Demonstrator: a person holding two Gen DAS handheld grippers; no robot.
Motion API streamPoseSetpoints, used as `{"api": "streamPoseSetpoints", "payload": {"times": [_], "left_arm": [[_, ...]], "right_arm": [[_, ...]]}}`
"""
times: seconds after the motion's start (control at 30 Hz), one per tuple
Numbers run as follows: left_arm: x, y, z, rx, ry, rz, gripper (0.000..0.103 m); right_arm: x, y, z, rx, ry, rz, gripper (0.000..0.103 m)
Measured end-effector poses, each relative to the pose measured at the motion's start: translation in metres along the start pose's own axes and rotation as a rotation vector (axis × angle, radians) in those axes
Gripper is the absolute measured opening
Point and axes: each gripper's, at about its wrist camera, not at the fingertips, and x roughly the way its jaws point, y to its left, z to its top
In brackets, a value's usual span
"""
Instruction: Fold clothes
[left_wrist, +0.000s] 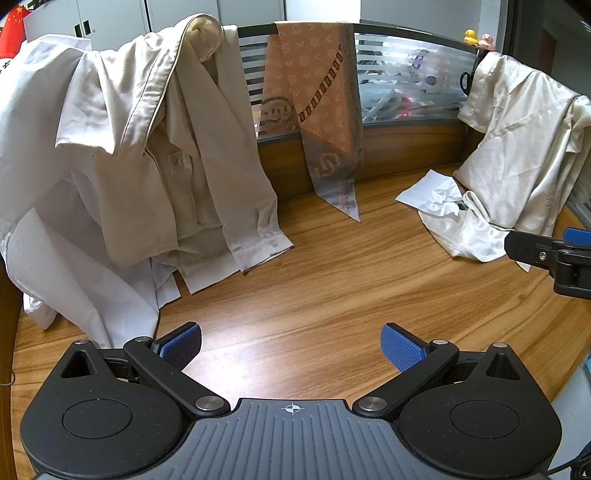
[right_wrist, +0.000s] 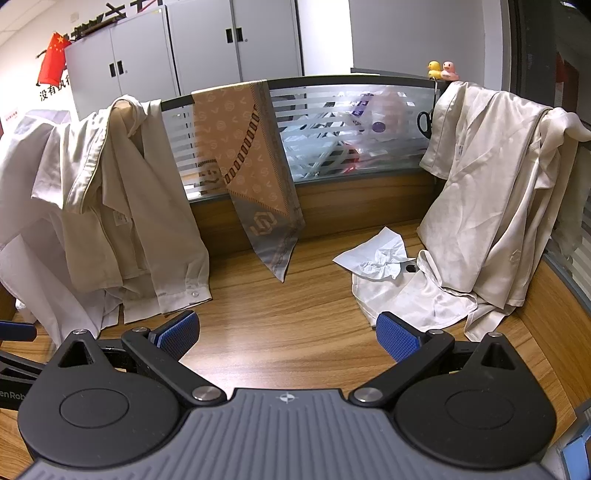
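Two claws hover over the wooden desk (left_wrist: 332, 280), both spread wide with nothing between the blue pads. Left claw (left_wrist: 291, 349) sits low above bare wood; right claw (right_wrist: 288, 338) likewise, its tip also showing at the right edge of the left wrist view.

Left to right along the partition (right_wrist: 332, 79):
- White shirt (left_wrist: 33, 155) draped at far left, hem reaching the desk.
- Beige shirt (left_wrist: 177, 147) hung over it and over the partition rail, buttoned cuff resting on the desk.
- Patterned scarf (left_wrist: 314, 96), tan and grey, hanging from the rail, its point touching the desk.
- Crumpled white paper (left_wrist: 432, 194) lying on the desk, just beside the cream cloth.
- Cream satin garment (left_wrist: 517, 147) draped over the right end of the partition, lower part pooled on the desk.
- Two toy ducks (right_wrist: 442, 70), yellow and pink, on top of the partition near that garment.

Grey cabinets (right_wrist: 184, 55) stand behind.
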Motion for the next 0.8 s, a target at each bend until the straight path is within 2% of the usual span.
{"api": "streamPoseSetpoints", "payload": {"times": [0.8], "left_arm": [[0.015, 0.007, 0.002, -0.016, 0.038, 0.001, 0.103]], "right_arm": [[0.017, 0.004, 0.005, -0.013, 0.042, 0.012, 0.102]]}}
